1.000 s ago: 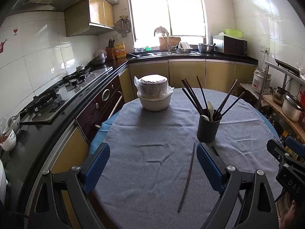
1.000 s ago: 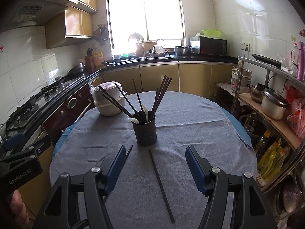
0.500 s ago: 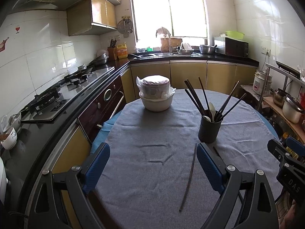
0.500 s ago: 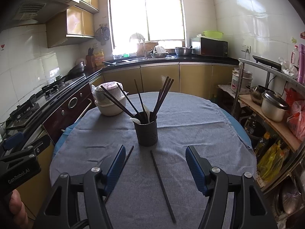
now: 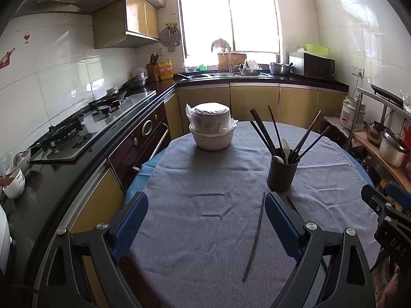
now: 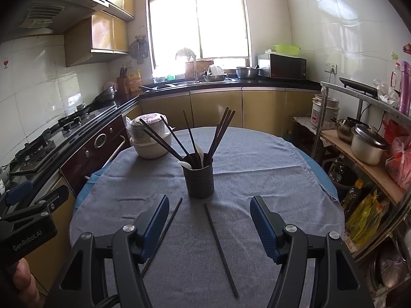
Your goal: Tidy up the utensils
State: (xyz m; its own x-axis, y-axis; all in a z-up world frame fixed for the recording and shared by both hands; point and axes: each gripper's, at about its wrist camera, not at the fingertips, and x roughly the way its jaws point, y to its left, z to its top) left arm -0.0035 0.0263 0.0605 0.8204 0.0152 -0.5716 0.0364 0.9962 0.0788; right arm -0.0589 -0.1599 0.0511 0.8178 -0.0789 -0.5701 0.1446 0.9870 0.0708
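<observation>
A black utensil holder stands on the grey-clothed round table, filled with several dark chopsticks and white spoons. Two loose dark chopsticks lie on the cloth before it: one on the left, the other on the right, mostly hidden behind a finger in the left wrist view. My left gripper hovers open over the cloth, empty. My right gripper is open too, with the right chopstick lying on the table below its gap, untouched.
A stack of white bowls wrapped in plastic sits at the table's far left. A gas hob and oven counter run along the left. A shelf with pots stands to the right. A hand holds the other gripper.
Both views have shifted very slightly; the holder and loose chopsticks sit a touch lower and to the right in frame. Nothing was grasped or released.
</observation>
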